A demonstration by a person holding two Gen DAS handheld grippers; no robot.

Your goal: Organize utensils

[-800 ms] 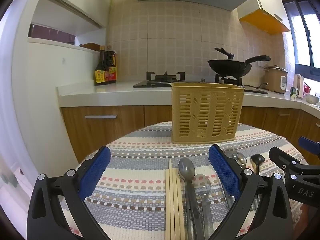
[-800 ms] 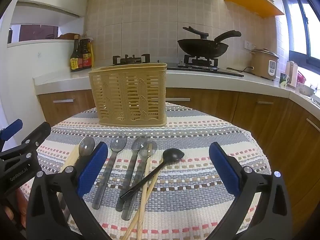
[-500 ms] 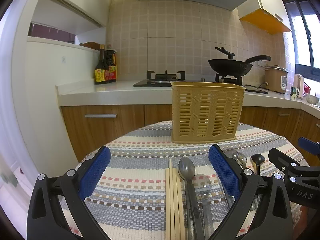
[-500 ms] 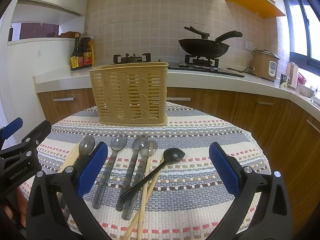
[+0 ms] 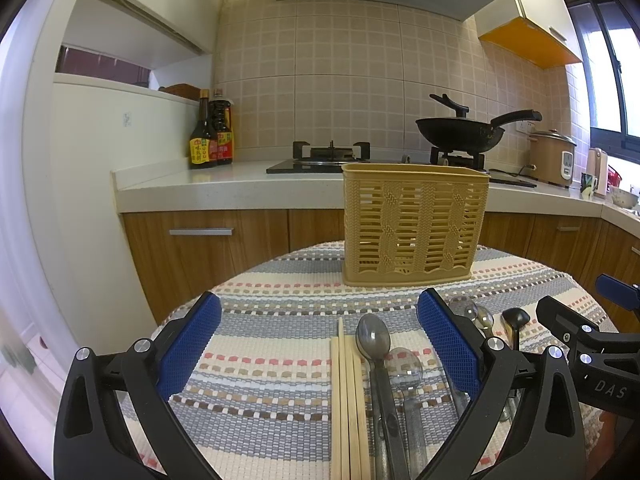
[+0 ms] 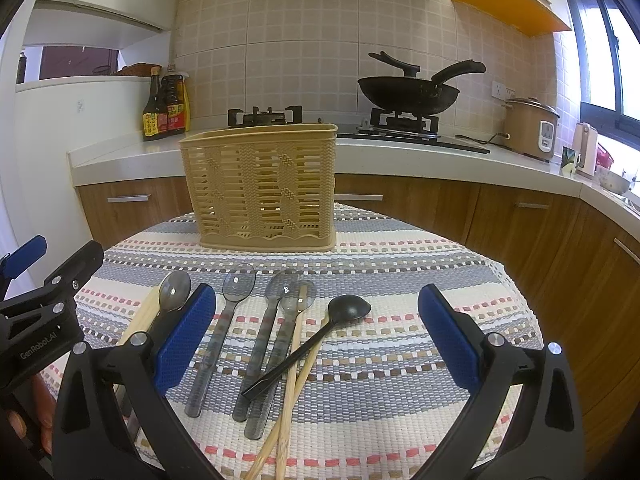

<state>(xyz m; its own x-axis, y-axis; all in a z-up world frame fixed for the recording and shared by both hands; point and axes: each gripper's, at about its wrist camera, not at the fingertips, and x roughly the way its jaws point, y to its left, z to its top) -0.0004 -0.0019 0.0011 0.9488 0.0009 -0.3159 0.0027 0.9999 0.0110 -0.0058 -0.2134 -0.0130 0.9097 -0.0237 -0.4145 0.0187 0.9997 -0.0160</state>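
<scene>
Both tongs — left tongs [image 5: 318,344] and right tongs [image 6: 316,334] — wide apart, empty, above spoons [image 6: 236,320] and chopsticks [image 5: 347,400].

Basket [image 6: 260,188]: tan-yellow plastic, slatted with woven-look bands.
Tablecloth [image 6: 400,280]: cream weave, grey stripes, rows of pink, brown and tan checks.
Ladle [image 6: 348,308]: black.
Spoons [image 6: 238,280]: smoky clear grey.
Chopsticks [image 5: 346,380]: pale wood.
Gripper pads [image 6: 184,340]: blue, dimpled; frames black.
Wok [image 6: 408,94]: black.
Cabinets [image 6: 440,208]: brown woodgrain.
Wall tiles [image 6: 300,20]: beige grid.
</scene>
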